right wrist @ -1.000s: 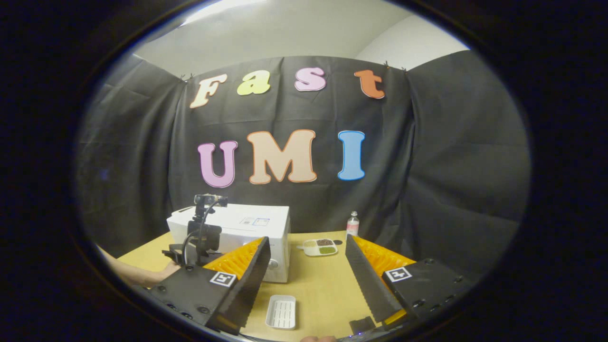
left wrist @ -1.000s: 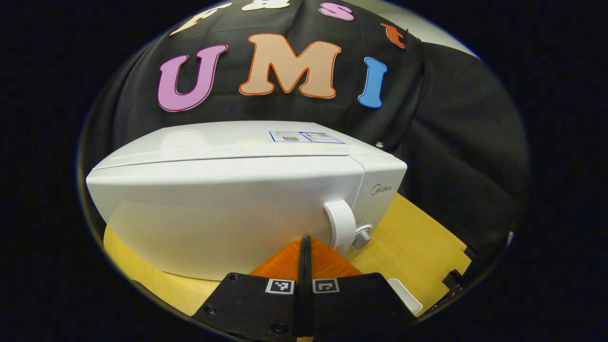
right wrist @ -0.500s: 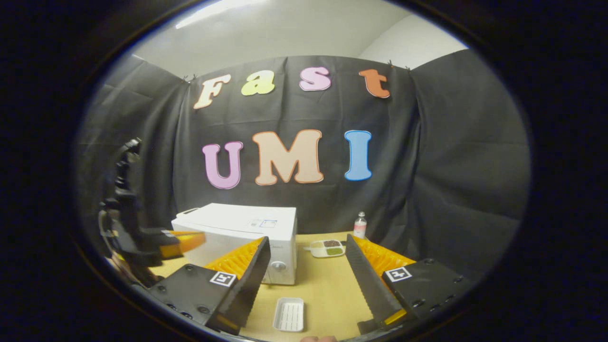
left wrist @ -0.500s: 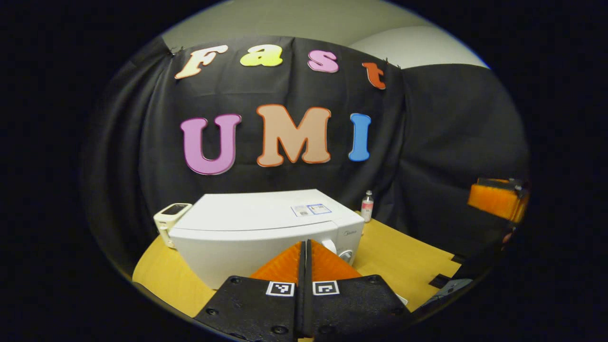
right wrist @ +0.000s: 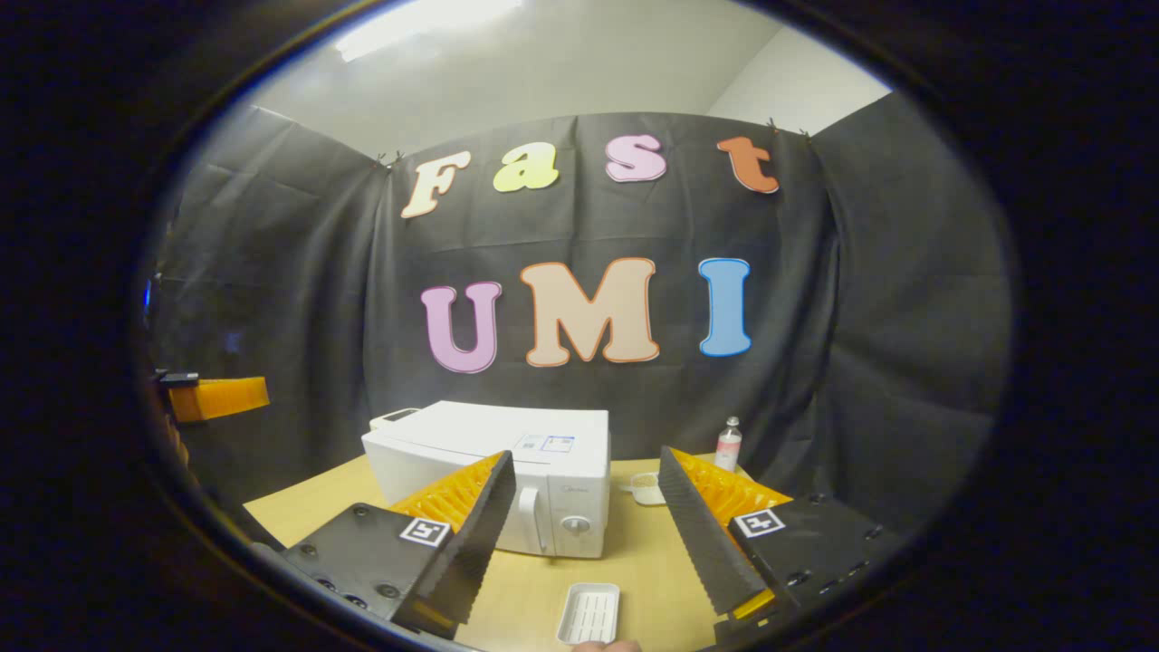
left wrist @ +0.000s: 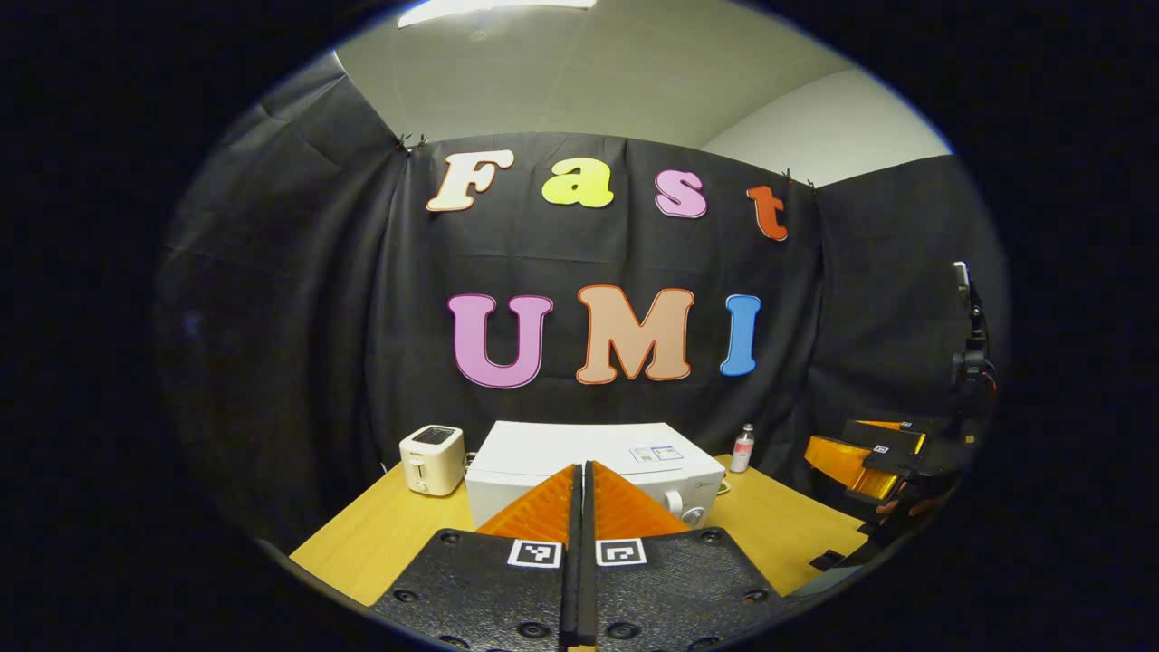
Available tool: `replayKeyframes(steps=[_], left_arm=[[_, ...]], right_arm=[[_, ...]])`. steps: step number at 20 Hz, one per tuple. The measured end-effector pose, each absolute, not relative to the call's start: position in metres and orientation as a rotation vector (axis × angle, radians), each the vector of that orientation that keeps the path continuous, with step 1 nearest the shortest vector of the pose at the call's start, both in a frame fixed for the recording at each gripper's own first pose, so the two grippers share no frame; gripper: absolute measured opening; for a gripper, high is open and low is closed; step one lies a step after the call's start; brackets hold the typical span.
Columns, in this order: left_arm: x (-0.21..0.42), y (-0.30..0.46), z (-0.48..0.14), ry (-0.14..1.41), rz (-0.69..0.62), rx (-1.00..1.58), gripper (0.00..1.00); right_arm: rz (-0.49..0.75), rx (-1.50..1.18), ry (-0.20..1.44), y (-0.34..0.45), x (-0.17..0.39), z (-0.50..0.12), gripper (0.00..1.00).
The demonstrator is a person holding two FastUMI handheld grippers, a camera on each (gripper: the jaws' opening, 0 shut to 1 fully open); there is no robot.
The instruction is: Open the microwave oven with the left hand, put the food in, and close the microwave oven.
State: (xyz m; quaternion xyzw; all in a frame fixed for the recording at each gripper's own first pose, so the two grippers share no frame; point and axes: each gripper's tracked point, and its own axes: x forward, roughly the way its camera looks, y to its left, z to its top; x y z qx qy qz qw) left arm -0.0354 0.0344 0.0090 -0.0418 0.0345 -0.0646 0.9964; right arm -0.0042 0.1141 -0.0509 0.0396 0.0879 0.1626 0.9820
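The white microwave (left wrist: 579, 457) stands on the wooden table (left wrist: 398, 534) with its door shut, well ahead of my left gripper (left wrist: 579, 469), whose orange fingers are pressed together with nothing between them. In the right gripper view the microwave (right wrist: 480, 444) shows its door handle (right wrist: 540, 521) and a knob (right wrist: 575, 523). My right gripper (right wrist: 587, 457) is open and holds nothing. A small white food dish (right wrist: 645, 487) sits to the right of the microwave, partly hidden behind my right finger. The left gripper (right wrist: 217, 397) hangs high at the far left; the right gripper (left wrist: 865, 453) shows at the far right.
A cream toaster (left wrist: 433, 457) stands left of the microwave. A small bottle (right wrist: 727, 444) stands at the back right by the cloth wall. An empty white ridged tray (right wrist: 589, 613) lies near the table's front edge. A fingertip shows at the bottom edge.
My left gripper, still shut, has drawn far back and upward from the microwave's door, which now looks small and distant. The right gripper stayed open and shifted slightly.
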Motion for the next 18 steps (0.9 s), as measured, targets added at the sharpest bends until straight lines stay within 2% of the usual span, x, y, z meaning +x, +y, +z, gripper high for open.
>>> replayKeyframes(steps=[3, 6, 8, 9, 11, 12, 17, 18], left_arm=[[-0.036, 0.032, 0.021, 0.002, -0.118, -0.121, 0.00], [-0.040, 0.031, 0.035, -0.051, -0.111, -0.150, 0.93], [-0.039, 0.036, 0.025, -0.033, -0.095, -0.098, 0.95], [-0.040, 0.035, 0.026, -0.028, -0.094, -0.082, 0.96], [-0.040, 0.032, 0.027, -0.026, -0.094, -0.080, 0.95], [-0.040, 0.031, 0.025, -0.026, -0.091, -0.081, 0.95], [-0.041, 0.033, 0.015, 0.000, -0.081, -0.059, 0.93], [-0.042, 0.033, 0.012, 0.008, -0.079, -0.052, 0.96]], right_arm=[[0.355, 0.067, 0.168, 0.124, -0.008, -0.048, 0.87], [0.361, 0.062, 0.173, 0.126, -0.011, -0.049, 0.87], [0.355, 0.067, 0.169, 0.124, -0.013, -0.046, 0.87], [0.353, 0.067, 0.168, 0.123, -0.013, -0.045, 0.97], [0.347, 0.062, 0.165, 0.119, -0.015, -0.043, 0.97], [0.343, 0.062, 0.163, 0.117, -0.017, -0.042, 0.87], [0.332, 0.063, 0.161, 0.111, -0.022, -0.040, 0.87], [0.331, 0.063, 0.160, 0.111, -0.022, -0.039, 0.87]])
